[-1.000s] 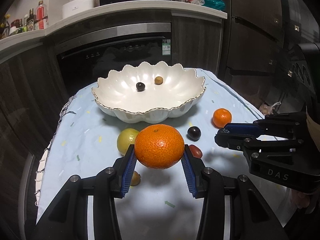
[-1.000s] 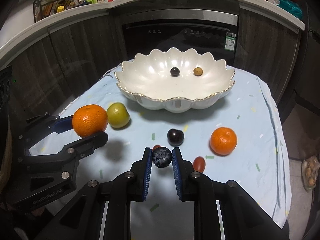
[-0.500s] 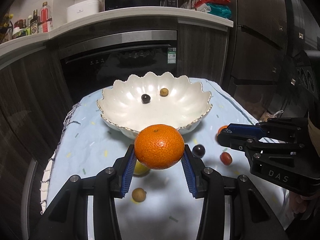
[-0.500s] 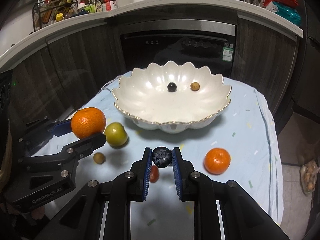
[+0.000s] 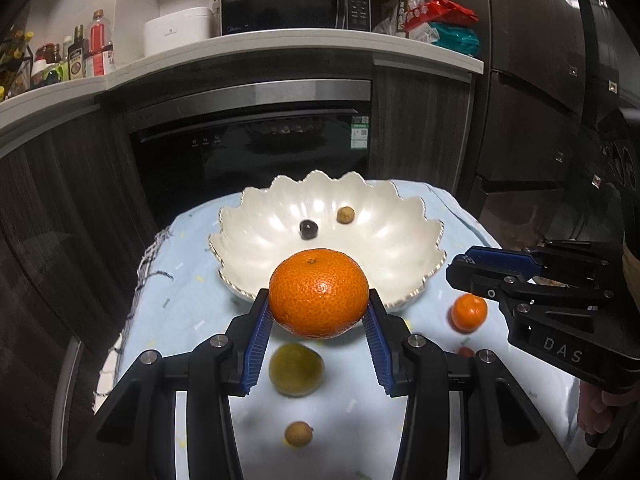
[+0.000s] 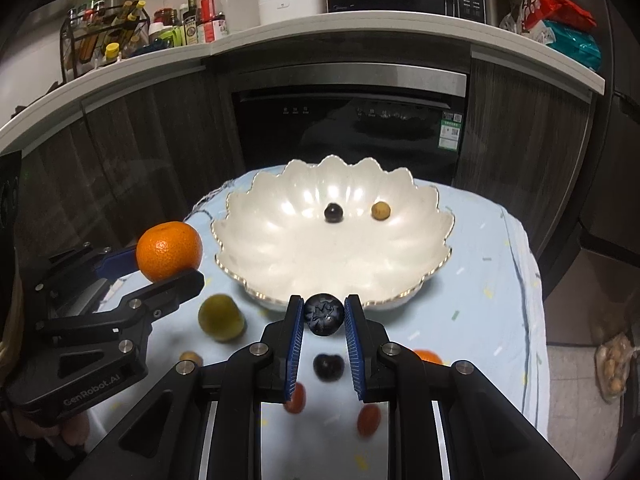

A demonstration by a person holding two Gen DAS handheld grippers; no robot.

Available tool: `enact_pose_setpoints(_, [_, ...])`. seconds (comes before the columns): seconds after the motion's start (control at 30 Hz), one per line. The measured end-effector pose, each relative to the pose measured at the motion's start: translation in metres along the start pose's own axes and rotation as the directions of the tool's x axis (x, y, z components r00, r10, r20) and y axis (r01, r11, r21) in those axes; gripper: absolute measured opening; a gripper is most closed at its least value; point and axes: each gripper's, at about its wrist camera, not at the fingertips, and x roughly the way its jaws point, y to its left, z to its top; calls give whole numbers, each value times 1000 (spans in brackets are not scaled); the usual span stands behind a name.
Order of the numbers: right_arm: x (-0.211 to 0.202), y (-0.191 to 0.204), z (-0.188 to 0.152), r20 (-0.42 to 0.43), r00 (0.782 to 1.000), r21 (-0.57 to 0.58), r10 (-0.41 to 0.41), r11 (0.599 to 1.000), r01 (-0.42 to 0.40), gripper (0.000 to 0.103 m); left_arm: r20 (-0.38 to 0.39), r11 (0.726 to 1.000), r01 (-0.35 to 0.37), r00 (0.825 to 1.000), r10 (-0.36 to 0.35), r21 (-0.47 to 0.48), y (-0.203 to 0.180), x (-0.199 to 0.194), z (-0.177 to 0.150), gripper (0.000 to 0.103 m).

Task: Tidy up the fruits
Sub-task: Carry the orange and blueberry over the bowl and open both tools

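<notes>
Both my hands have lifted off the table (image 5: 188, 304) toward the bowl (image 6: 424, 272) — fruit is about to go in. My left tool (image 5: 318, 334) clamps the orange (image 5: 318, 293) before the rim; my right tool (image 6: 323, 320) pinches the blueberry (image 6: 324, 314) — other fruit lies on the cloth below.

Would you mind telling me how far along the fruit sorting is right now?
Done: a dark berry and a small tan fruit sit in the white bowl. In hand: the left claw holds a large orange; the right claw holds a blueberry. Left on the tablecloth: a green fruit, a small orange, a dark cherry and other small fruits.
</notes>
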Motion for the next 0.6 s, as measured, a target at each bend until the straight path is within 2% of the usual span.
enact_pose_setpoints(0.6, [32, -22, 35, -39, 996, 72, -80, 994, 83, 22, -45, 999, -33, 998, 31, -40, 19, 41, 29, 45])
